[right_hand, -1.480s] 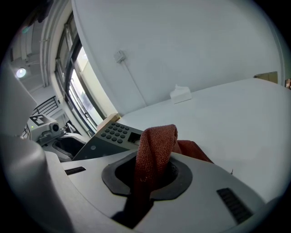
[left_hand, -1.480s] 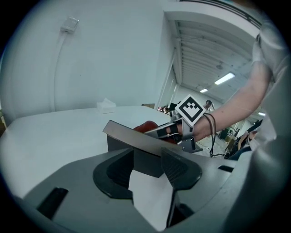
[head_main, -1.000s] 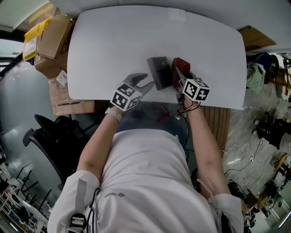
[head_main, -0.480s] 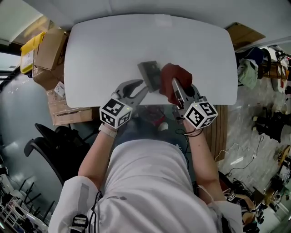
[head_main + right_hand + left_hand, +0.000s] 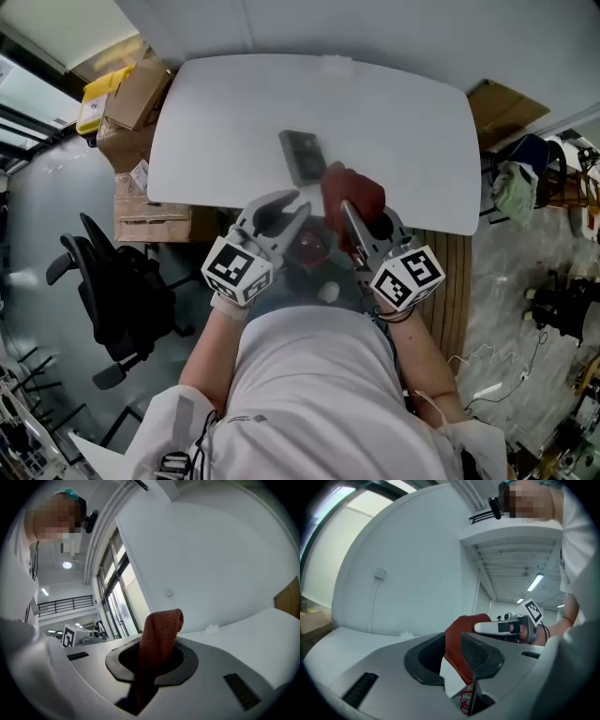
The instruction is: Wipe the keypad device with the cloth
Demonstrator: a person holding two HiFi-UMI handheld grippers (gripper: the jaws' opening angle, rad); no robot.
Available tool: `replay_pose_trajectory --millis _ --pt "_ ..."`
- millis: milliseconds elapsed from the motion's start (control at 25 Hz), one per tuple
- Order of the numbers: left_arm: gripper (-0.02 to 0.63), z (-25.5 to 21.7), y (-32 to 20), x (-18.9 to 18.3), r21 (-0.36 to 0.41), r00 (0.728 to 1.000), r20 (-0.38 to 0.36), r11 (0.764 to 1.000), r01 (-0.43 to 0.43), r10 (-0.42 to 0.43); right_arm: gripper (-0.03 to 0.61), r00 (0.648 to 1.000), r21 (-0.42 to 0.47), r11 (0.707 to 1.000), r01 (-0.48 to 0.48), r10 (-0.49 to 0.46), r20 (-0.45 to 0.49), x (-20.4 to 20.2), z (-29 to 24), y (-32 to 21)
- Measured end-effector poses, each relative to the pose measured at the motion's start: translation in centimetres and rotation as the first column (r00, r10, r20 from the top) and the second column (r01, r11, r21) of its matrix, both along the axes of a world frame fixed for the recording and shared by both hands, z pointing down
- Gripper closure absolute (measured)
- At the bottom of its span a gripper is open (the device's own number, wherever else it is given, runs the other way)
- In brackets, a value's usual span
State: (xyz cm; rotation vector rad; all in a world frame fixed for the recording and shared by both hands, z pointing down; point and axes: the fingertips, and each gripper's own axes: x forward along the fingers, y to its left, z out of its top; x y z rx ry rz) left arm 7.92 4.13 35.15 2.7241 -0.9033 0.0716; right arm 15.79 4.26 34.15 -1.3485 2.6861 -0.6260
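The right gripper [image 5: 361, 217] is clamped on the red cloth [image 5: 354, 195], held up just on the person's side of the keypad device [image 5: 302, 156], which lies loose on the surface [image 5: 412, 122]. The left gripper [image 5: 278, 216], likewise short of the keypad device, is half open and empty, its jaws having just been closing. Unsteadied, the keypad device could slide under a wiping stroke.

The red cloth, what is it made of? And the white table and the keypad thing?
The red cloth looks like woven fabric, matte: a coarse weave shows and it folds softly. The white table has a smooth, even top, maybe laminate or plastic. The keypad device is dark grey and hard-looking, likely plastic, but too small to be sure.
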Motion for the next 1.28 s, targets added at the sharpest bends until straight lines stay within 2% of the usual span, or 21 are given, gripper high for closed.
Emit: replay_pose_trajectory --millis 200,400,560,800,1280 --pt "0.505 -1.4 4.5 0.9 0.038 0.996 -0.01 0.995 0.088 -0.088 0.525 0.998 0.056 0.997 0.06 -0.059 -0.008 0.3 -1.1 4.1" --pt "0.505 -2.7 7.7 0.6 0.079 0.995 0.012 0.992 0.101 -0.102 0.525 0.997 0.084 0.993 0.08 -0.079 -0.021 -0.5 -1.8 7.0" --pt "0.505 -3.7 8.9 -1.0 0.101 0.996 0.014 0.991 0.091 -0.093 0.525 0.996 0.092 0.994 0.067 -0.061 -0.067 -2.1 -2.6 8.1" --pt "0.505 -4.4 10.1 -2.4 0.116 0.998 0.001 0.991 0.062 -0.063 0.525 0.996 0.115 0.993 0.031 -0.021 -0.086 -3.3 -3.2 9.2" --pt "0.525 -4.1 11.3 -5.2 0.103 0.999 -0.044 0.994 0.026 -0.021 0.525 0.992 0.117 0.993 -0.016 0.031 -0.125 -5.7 -3.1 11.1"
